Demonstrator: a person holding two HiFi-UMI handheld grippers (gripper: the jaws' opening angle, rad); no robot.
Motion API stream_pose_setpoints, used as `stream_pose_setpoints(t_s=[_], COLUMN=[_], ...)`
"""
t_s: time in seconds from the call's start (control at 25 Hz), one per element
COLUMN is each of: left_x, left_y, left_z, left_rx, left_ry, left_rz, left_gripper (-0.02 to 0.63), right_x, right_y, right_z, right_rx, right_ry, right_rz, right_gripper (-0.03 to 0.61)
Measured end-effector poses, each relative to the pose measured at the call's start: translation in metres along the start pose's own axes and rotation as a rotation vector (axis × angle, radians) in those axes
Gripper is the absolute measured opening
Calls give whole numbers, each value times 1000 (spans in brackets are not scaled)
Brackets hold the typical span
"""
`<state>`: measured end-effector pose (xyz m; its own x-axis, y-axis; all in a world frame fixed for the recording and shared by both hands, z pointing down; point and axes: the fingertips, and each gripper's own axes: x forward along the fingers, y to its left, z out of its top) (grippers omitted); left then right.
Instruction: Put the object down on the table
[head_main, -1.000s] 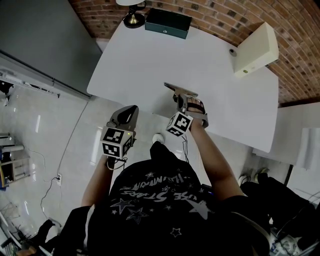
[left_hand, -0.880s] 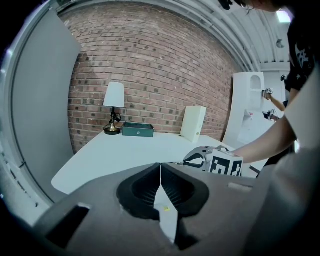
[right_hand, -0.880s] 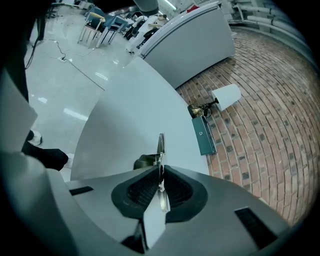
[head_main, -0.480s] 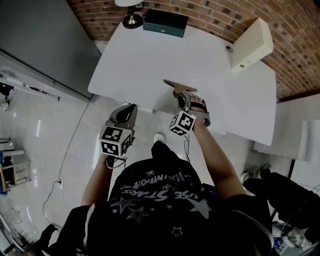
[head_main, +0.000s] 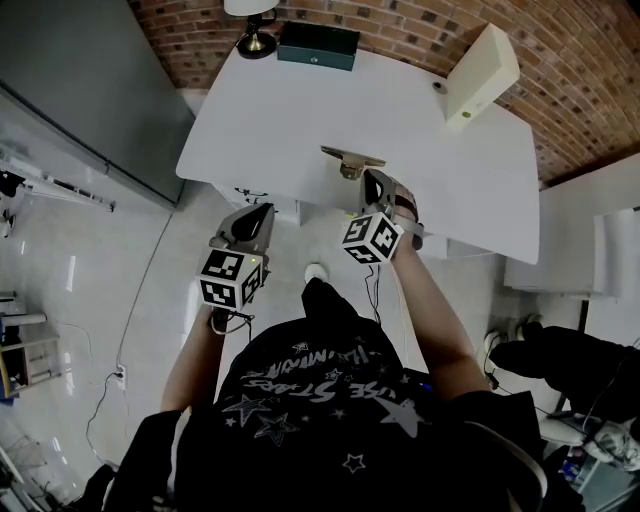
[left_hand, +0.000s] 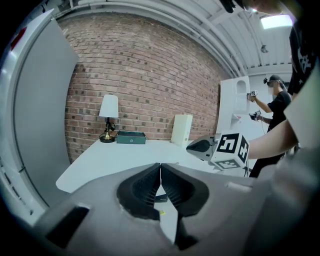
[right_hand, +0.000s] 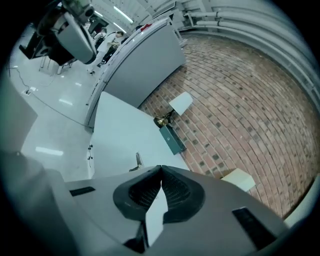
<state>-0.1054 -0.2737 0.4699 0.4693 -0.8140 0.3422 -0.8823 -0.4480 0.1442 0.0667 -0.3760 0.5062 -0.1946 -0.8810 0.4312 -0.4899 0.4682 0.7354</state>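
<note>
The tan object (head_main: 352, 157) stands on the white table (head_main: 400, 110), near its front edge. The right gripper (head_main: 371, 180) hovers over that edge, its 2 jaws closing on nothing. The left gripper (head_main: 258, 218), off the table's front edge, has its jaws pressed together, empty.

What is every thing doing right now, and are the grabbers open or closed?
Left gripper: fingers together, empty.
Right gripper: fingers closing, nearly together, nothing between them.
Small object: resting on the white table, free of both grippers.
Lamp: upright.
Green box: closed, lying flat.
Cream box: standing upright.
</note>
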Motion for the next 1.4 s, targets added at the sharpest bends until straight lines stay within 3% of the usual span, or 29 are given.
stream_pose_setpoints(t_s=[0.4,0.84,1.4], left_x=[-57,-107,-155], left_y=[-31,-65,-111], left_z=[-9,-25,-57], left_rx=[28,48,63], left_ry=[-42,-52,-52], left_rz=[-58,-112,-161], left_gripper=[21,21,21], right_x=[-89,-170,-248], right_y=[3,14,55], right_z=[24,17,-5], right_rx=[218,397,498], right_ry=[-47,-43,-30], right_rz=[-50,-98,-104], right_gripper=[2,2,2])
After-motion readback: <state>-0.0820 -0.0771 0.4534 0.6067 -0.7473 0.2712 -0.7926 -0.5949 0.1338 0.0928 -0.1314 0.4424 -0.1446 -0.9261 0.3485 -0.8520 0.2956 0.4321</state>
